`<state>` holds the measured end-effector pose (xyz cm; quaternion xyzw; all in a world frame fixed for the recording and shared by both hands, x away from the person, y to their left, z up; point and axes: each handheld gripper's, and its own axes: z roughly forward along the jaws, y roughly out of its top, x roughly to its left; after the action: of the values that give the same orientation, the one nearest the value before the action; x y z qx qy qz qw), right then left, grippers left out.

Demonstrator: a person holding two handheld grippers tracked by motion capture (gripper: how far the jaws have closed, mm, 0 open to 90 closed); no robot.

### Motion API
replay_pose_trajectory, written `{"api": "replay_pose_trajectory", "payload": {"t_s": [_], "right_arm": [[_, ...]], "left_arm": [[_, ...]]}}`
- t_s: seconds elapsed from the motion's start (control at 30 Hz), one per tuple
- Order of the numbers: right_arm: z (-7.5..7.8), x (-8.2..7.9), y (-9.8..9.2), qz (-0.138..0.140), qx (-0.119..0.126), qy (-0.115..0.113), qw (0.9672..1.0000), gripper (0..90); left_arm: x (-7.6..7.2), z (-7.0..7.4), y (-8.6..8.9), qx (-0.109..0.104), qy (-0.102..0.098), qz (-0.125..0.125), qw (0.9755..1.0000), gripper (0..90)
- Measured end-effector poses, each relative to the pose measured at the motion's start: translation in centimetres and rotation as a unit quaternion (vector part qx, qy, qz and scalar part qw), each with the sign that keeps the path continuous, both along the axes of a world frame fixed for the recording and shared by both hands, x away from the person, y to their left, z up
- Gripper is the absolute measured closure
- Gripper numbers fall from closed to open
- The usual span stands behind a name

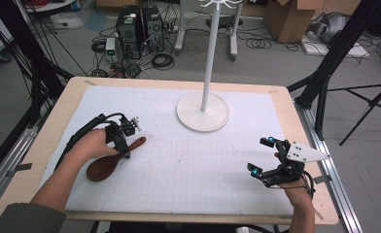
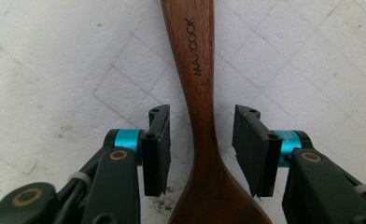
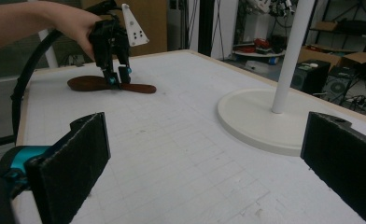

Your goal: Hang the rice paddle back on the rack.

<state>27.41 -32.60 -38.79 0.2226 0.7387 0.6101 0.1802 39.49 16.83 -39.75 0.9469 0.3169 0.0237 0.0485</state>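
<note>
A dark wooden spoon (image 1: 103, 167) lies flat on the white gridded mat (image 1: 193, 170), bowl toward the near left and handle pointing up and right. My left gripper (image 1: 125, 154) points down over the spoon's neck. In the left gripper view the handle (image 2: 195, 60), stamped MAXCOOK, runs between the two jaws with a gap of mat on each side, so the pads do not press it. My right gripper (image 1: 259, 155) rests at the mat's right side, open wide with nothing between its jaws. The right gripper view shows the spoon (image 3: 85, 84) and left gripper (image 3: 117, 80) far off.
A white stand with a round base (image 1: 202, 112) and a tall pole (image 1: 210, 53) sits at the mat's far middle, also close on the right in the right gripper view, base (image 3: 260, 121). The wooden table edge (image 1: 305, 145) frames the mat.
</note>
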Motion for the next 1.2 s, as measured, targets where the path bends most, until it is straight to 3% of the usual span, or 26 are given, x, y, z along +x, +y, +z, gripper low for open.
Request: {"api": "replay_pose_trajectory", "payload": {"t_s": [0.77,1.2], "right_arm": [[0.01,0.02,0.02,0.0,-0.002,-0.001,1.0,0.5],[0.02,-0.02,0.08,0.001,-0.001,0.0,1.0,0.5]], "left_arm": [[-0.03,-0.65,0.41,-0.012,0.004,0.006,0.9999,63.7],[-0.26,-0.61,0.25,-0.014,0.006,-0.005,0.9999,73.8]]}}
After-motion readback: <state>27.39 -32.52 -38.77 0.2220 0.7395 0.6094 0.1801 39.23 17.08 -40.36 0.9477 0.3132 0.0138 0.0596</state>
